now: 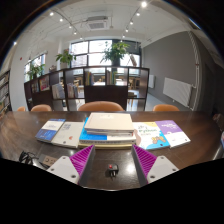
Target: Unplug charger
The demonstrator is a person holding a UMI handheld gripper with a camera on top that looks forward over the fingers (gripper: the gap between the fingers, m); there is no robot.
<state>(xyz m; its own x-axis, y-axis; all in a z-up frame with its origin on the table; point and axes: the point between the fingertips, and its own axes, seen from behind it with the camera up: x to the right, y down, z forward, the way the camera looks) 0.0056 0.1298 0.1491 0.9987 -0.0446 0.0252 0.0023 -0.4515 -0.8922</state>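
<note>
A small black charger (111, 170) with a red dot on top sits on the dark wooden table (25, 128), between my two fingers with a clear gap on each side. My gripper (113, 160) is open. Its purple pads, the left pad (83, 157) and the right pad (144, 160), flank the charger without touching it. I see no cable or socket clearly.
A stack of books (108, 127) lies just beyond the fingers. More books lie to the left (52, 129) and right (160, 132). Orange chairs (101, 105) stand behind the table. Shelves and windows with plants fill the far wall.
</note>
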